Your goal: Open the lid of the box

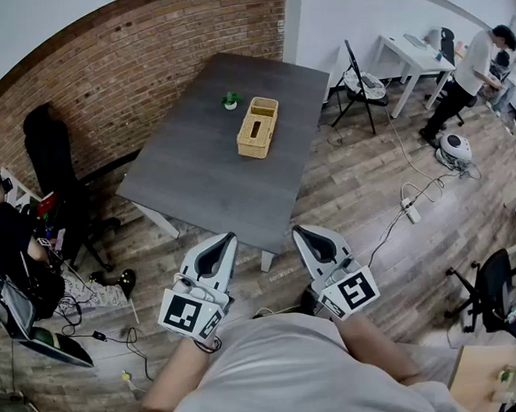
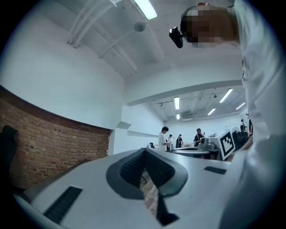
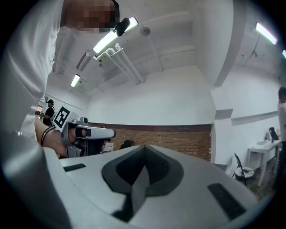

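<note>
A light woven box [image 1: 258, 127] with a slotted lid lies on the dark grey table [image 1: 202, 178], far ahead of me in the head view. Both grippers are held close to my chest, well short of the table. My left gripper [image 1: 228, 238] points forward with its jaws shut and nothing between them; its own view shows the tips [image 2: 144, 151] meeting, aimed at the room and ceiling. Beside it, my right gripper [image 1: 299, 231] is also shut and empty, with its tips [image 3: 144, 147] aimed at the brick wall. The box appears in neither gripper view.
A small potted plant [image 1: 230, 100] stands on the table just behind the box. A black chair [image 1: 55, 163] and a seated person [image 1: 7, 238] are at the left. A folding chair [image 1: 359, 82], a white desk [image 1: 411, 55] and standing people are at the right. A power strip [image 1: 411, 211] with cables lies on the wooden floor.
</note>
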{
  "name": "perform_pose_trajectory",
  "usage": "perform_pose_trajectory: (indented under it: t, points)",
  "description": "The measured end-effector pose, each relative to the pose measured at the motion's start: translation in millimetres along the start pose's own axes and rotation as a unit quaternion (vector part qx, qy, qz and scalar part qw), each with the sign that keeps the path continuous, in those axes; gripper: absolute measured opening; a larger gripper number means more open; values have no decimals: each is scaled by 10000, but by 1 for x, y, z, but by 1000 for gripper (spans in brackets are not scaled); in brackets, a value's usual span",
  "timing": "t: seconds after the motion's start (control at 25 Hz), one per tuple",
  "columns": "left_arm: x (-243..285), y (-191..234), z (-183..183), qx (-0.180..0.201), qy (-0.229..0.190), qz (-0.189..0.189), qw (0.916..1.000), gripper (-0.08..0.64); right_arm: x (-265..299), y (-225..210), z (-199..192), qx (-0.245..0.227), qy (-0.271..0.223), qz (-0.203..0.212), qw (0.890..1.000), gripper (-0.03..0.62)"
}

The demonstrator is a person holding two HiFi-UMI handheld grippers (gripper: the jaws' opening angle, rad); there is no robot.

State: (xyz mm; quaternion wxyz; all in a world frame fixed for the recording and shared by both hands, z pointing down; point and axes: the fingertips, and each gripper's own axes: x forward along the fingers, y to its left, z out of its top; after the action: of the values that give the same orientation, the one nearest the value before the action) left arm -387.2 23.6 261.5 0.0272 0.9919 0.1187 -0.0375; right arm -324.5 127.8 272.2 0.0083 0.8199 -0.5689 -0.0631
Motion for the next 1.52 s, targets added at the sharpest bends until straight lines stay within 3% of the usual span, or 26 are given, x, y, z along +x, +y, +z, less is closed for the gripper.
perform_pose_trajectory:
  t: [0.52, 1.12, 1.52]
  points:
    - [27, -2, -10, -53, 141, -62, 9999, 11, -1, -27, -12, 155, 101, -48, 9998, 3]
    - [103, 0, -39, -224, 427, 81, 9988, 11, 3, -110, -43, 310, 423, -104, 9986, 6]
    - [183, -16, -74, -483, 634, 175, 9967, 11, -6, -176, -71, 467, 701, 288, 9960, 147]
